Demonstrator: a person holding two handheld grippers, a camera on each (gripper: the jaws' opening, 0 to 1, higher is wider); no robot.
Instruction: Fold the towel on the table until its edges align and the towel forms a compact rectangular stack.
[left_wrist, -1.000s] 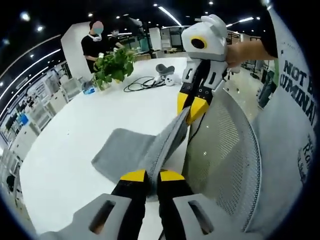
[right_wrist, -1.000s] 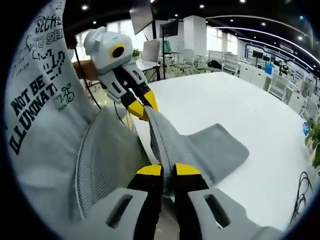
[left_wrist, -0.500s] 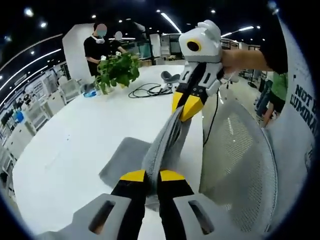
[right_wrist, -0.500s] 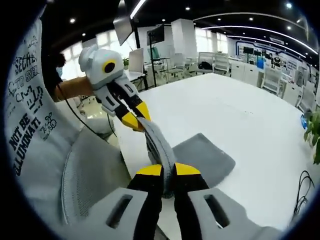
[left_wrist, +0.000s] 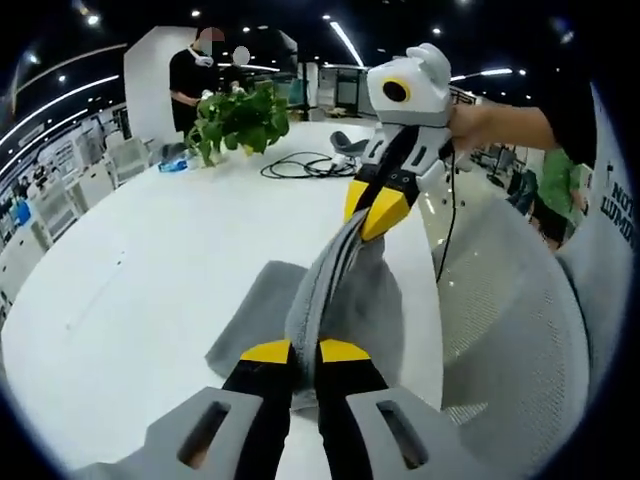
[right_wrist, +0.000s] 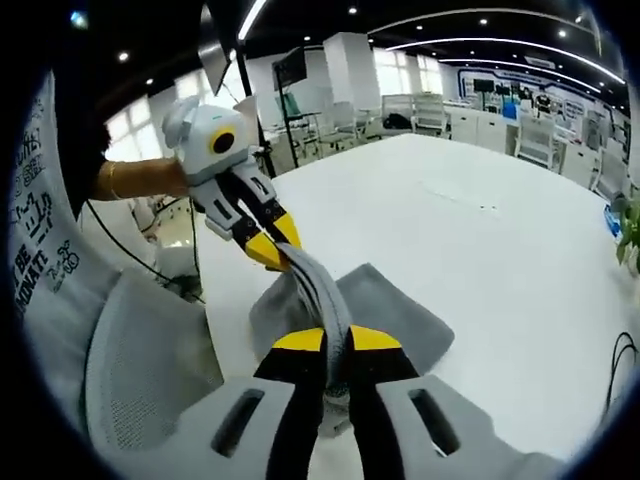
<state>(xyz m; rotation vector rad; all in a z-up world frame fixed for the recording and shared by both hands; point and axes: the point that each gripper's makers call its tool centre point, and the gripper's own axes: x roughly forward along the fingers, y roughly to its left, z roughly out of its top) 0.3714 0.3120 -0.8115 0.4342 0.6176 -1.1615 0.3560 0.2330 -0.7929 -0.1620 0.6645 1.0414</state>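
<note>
I hold the left tool (left_wrist: 304, 351) and right tool (right_wrist: 336, 338) clamped on one raised edge of the grey towel (left_wrist: 262, 305). Risk: uneven travel would skew the fold or slip the cloth. Beyond both tools, its far half lies flat on the counter (left_wrist: 150, 240).

Towel (right_wrist: 385, 305) taut between grippers (both clamped)

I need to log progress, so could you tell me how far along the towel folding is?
Done: both claws have gripped one edge of the towel, the left claw and right claw each shut on it. In hand: that edge is held up off the table, the rest lying flat. Left: laying the edge over to align the edges, then further folds into a compact stack.
</note>
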